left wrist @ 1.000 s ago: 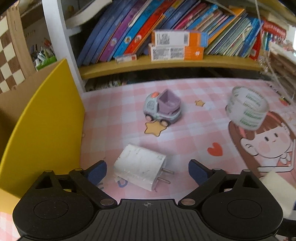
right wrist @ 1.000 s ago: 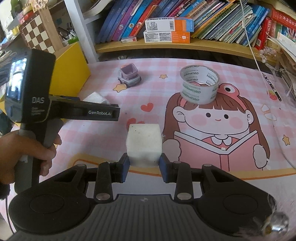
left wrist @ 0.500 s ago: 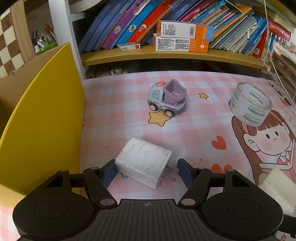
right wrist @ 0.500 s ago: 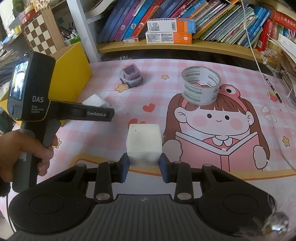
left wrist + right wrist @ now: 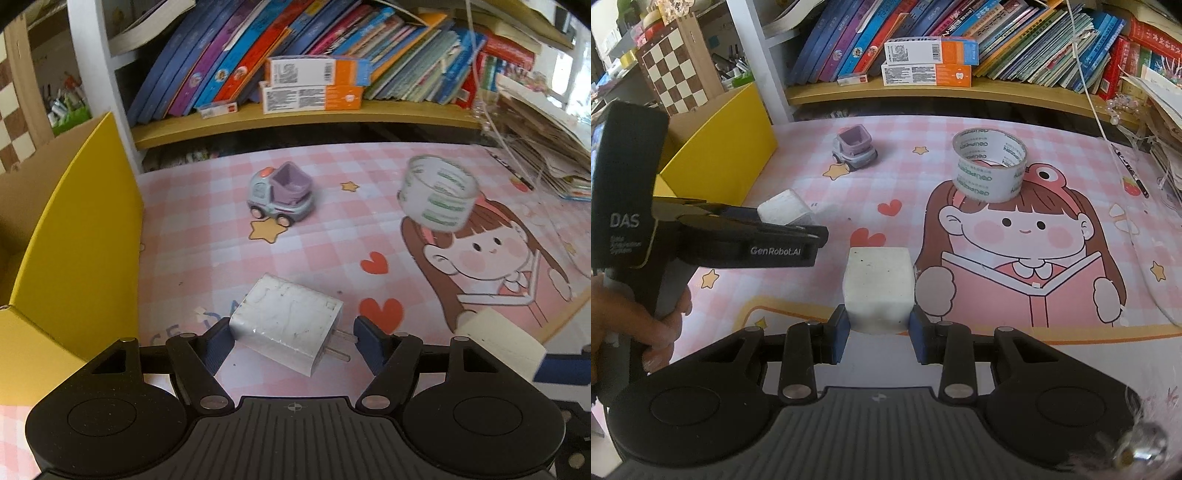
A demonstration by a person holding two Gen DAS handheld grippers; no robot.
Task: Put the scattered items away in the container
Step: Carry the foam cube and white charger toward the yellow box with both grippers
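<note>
My left gripper (image 5: 291, 339) is shut on a scuffed white plug charger (image 5: 284, 325): one pad is on its body and the other is at its two prongs. The right wrist view shows that charger (image 5: 783, 208) held just beside the yellow container box (image 5: 731, 140). My right gripper (image 5: 878, 332) is shut on a white cube (image 5: 877, 284), low over the mat's front edge. A grey-and-purple toy truck (image 5: 280, 199) and a roll of clear tape (image 5: 437, 195) lie on the pink cartoon mat. The yellow box (image 5: 74, 240) stands open-topped at the left.
A shelf of slanted books with orange-and-white cartons (image 5: 929, 62) runs along the back. A chessboard (image 5: 679, 77) leans behind the box. Stacked papers (image 5: 546, 147) crowd the right edge, with a pen (image 5: 1128, 170) nearby. A person's hand (image 5: 661, 325) grips the left tool.
The left jaws have closed from wide apart onto the charger. The gripper has since shifted a little with the charger in it. The right gripper and cube have stayed still.
</note>
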